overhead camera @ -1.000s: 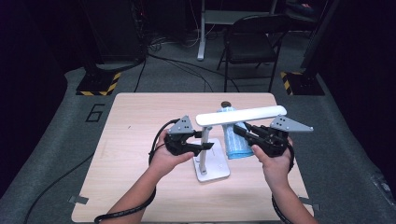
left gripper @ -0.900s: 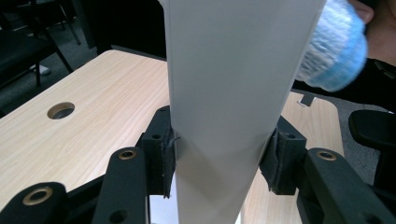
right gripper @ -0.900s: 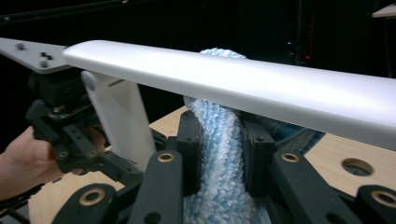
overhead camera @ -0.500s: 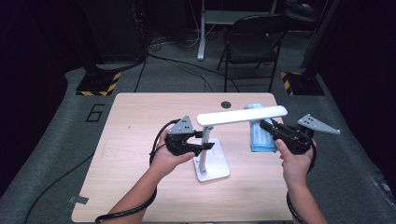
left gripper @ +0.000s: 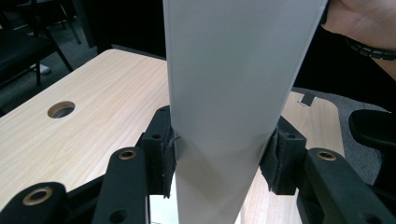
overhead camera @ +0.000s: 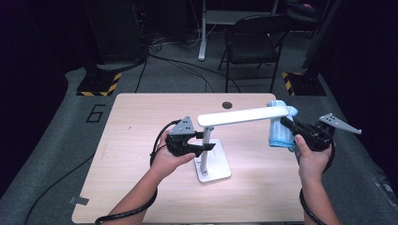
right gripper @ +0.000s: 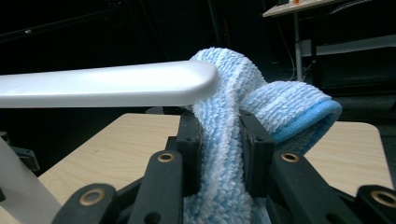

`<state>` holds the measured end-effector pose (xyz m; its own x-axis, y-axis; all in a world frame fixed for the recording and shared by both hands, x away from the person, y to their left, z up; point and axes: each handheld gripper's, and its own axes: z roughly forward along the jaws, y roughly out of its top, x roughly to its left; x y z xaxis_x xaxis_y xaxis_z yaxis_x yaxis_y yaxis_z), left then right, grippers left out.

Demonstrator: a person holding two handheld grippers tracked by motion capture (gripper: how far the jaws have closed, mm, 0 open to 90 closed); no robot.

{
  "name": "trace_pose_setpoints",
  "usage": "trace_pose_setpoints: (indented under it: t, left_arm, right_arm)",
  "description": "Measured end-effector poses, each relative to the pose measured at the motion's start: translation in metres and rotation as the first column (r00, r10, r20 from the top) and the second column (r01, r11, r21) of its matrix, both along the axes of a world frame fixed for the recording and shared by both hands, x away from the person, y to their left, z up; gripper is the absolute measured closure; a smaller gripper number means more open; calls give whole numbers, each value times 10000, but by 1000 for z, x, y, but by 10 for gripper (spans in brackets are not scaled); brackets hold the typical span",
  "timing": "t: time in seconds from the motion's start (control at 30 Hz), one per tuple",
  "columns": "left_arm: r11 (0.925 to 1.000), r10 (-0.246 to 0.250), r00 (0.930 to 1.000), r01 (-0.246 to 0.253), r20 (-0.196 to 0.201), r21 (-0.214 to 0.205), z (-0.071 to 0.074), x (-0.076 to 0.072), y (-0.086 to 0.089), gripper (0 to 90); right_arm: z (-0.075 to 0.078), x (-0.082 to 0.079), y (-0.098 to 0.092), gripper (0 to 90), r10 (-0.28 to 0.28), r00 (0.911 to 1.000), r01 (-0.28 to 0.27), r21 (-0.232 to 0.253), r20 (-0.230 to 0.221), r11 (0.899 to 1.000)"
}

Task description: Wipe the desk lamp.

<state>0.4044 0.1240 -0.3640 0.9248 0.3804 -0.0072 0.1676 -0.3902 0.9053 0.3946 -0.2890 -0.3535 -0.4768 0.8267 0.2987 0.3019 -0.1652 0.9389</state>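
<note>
The white desk lamp (overhead camera: 212, 154) stands just below the middle of the high view, its base flat on the wooden table (overhead camera: 141, 122) and its long head (overhead camera: 243, 116) running across the frame from centre to right, rising slightly toward the right end. My left gripper (overhead camera: 206, 148) is clamped on the lamp's upright post from the left; in the left gripper view the pale post (left gripper: 224, 116) stands between my pads, pressed on both sides. My right gripper (overhead camera: 286, 123) is closed on a folded blue towel (overhead camera: 280, 133), at the right of the high view, right at the tip of the head. In the right gripper view the towel (right gripper: 224, 140) bulges up between my jaws, and the head's rounded end (right gripper: 140, 86) lies across the upper left, touching or just in front of the cloth; I cannot tell which. So my right hand is the nearer one to the tip, and a wipe would run leftward along that long axis. The underside of the head is hidden from me.
</note>
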Motion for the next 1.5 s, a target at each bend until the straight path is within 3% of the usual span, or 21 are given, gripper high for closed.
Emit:
trace_pose_setpoints:
  t: [0.23, 0.43, 0.73, 0.93, 1.17, 1.5]
  left_arm:
    - [10000, -2, 10000, 2, -8, 8, 0, 0, 0, 525]
    - [10000, -46, 10000, 46, -89, 2, 0, 0, 1, 525]
    - [9999, -23, 10000, 22, -50, -103, -1, 0, 1, 525]
    - [9999, 1, 10000, -1, -46, -119, -1, 0, 0, 525]
    - [9999, 14, 10000, -14, -38, -139, -2, 0, 0, 525]
    - [9998, 59, 10000, -60, -42, -193, -2, 0, 0, 525]
  right_arm:
    - [-1, 0, -6, 728, -103, 9999, 103, 47, 7, 9999]
    - [1, -5, 5, 727, 72, 9998, -70, -117, 181, 9999]
    - [7, -12, 36, 727, 1218, 9921, -1208, -298, 315, 9922]
    - [11, -17, 61, 726, 1990, 9790, -1971, -430, 445, 9794]
    - [16, -20, 88, 726, 2852, 9565, -2816, -611, 614, 9576]
    - [25, -37, 119, 726, 4143, 9049, -4027, -1189, 978, 9076]
